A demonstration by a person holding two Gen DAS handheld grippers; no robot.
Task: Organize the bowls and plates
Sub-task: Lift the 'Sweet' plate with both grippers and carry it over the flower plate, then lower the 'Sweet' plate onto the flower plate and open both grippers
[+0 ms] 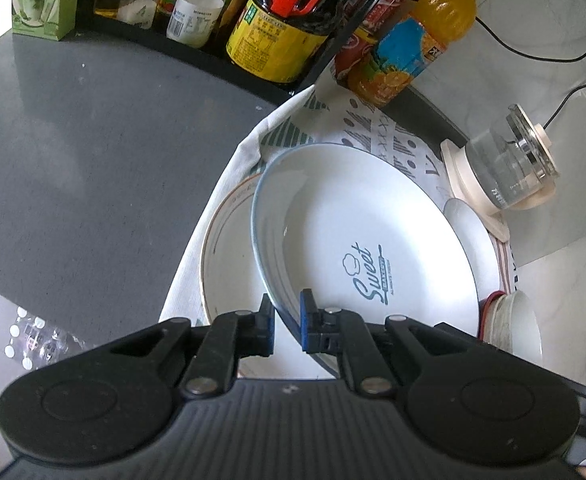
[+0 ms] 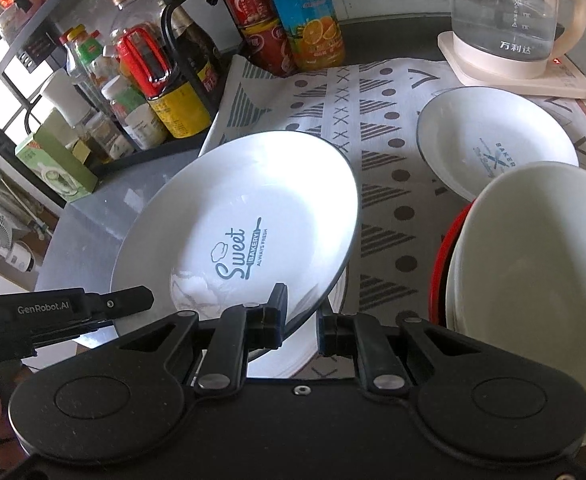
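A white "Sweet Bakery" plate (image 1: 357, 236) (image 2: 245, 216) is held tilted above the patterned cloth (image 2: 373, 120). My left gripper (image 1: 286, 320) is shut on its near rim. My right gripper (image 2: 300, 320) has its fingers on either side of the same plate's rim, gripping it. The left gripper (image 2: 73, 312) also shows at the left of the right wrist view. Under the held plate lies a larger plate with a brown rim (image 1: 225, 248). A smaller "Bakery" plate (image 2: 493, 136) lies on the cloth at the back right. White bowls stacked in a red one (image 2: 533, 264) (image 1: 513, 320) stand to the right.
A black rack (image 2: 105, 92) with sauce bottles and jars stands at the back left. An orange juice bottle (image 2: 309, 20) and red cans (image 2: 253, 12) stand behind the cloth. A glass kettle on a cream base (image 2: 509, 28) is at the back right, with cables on the wall behind it.
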